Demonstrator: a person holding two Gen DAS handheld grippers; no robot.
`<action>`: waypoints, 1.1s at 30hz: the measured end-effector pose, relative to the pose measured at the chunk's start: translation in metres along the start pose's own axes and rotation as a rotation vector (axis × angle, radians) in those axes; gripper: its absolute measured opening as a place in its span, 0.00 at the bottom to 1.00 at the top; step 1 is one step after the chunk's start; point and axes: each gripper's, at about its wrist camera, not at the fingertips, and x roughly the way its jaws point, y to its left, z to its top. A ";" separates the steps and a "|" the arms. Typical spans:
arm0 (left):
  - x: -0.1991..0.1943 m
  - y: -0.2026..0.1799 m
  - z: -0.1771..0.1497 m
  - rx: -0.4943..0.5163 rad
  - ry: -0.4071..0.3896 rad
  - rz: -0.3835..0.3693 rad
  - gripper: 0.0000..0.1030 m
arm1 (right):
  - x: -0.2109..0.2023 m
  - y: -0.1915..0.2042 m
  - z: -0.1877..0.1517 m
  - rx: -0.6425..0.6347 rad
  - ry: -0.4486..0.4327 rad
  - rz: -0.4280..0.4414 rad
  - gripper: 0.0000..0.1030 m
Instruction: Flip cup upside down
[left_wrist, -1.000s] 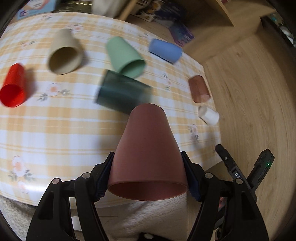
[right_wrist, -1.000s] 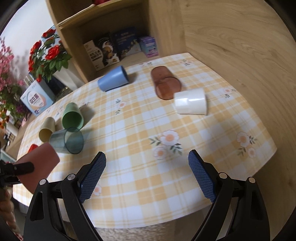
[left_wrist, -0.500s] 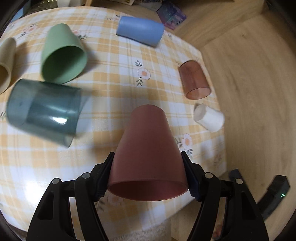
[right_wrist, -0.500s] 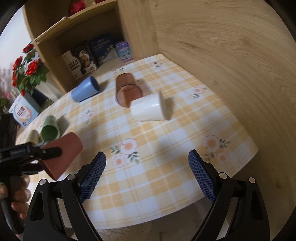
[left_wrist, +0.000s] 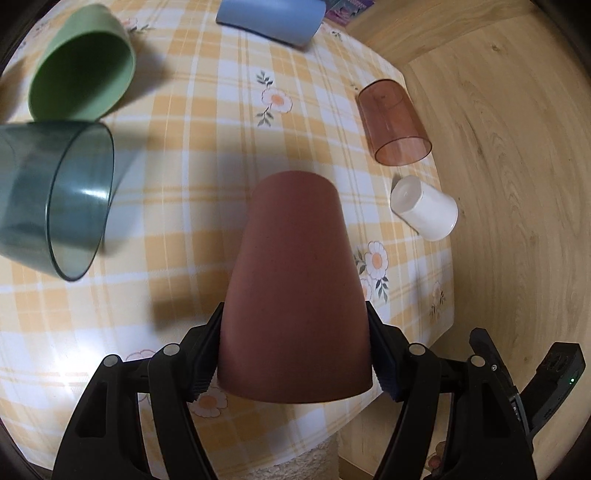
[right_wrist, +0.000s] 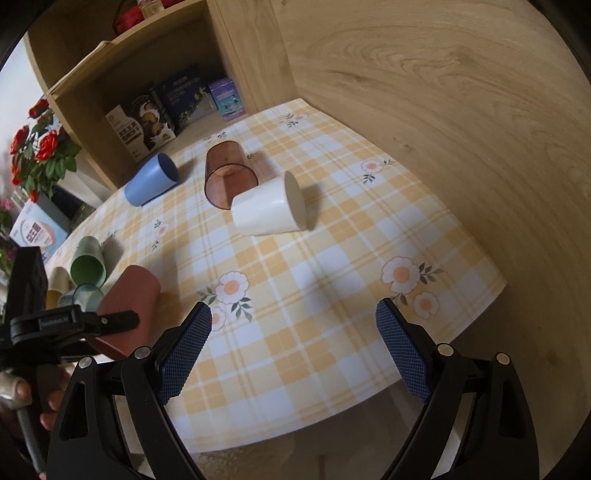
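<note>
My left gripper (left_wrist: 295, 354) is shut on a reddish-brown cup (left_wrist: 295, 288). It grips the cup near the rim, closed base pointing away from me, over the checked tablecloth (left_wrist: 207, 177). The same cup (right_wrist: 127, 306) shows in the right wrist view, held tilted close above the table at the left, with the left gripper (right_wrist: 77, 321) clamped on it. My right gripper (right_wrist: 293, 343) is open and empty above the table's near edge.
Several cups lie on their sides: white (right_wrist: 267, 210), clear brown (right_wrist: 227, 175), blue (right_wrist: 151, 184), green (left_wrist: 81, 70), clear dark teal (left_wrist: 55, 199). A wooden wall (right_wrist: 461, 110) flanks the table's right. Shelves with boxes (right_wrist: 177, 99) stand behind.
My left gripper has carried the reddish-brown cup forward and down over the table. My right gripper has moved closer to the white cup and stayed open.
</note>
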 end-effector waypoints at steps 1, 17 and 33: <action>0.000 0.001 -0.001 0.002 0.000 0.000 0.66 | 0.000 0.001 -0.001 0.002 0.005 0.003 0.85; -0.103 0.016 -0.035 0.150 -0.262 0.070 0.90 | -0.003 0.038 0.010 -0.074 0.091 0.090 0.85; -0.220 0.116 -0.086 0.150 -0.665 0.468 0.94 | 0.075 0.139 0.036 -0.203 0.471 0.230 0.85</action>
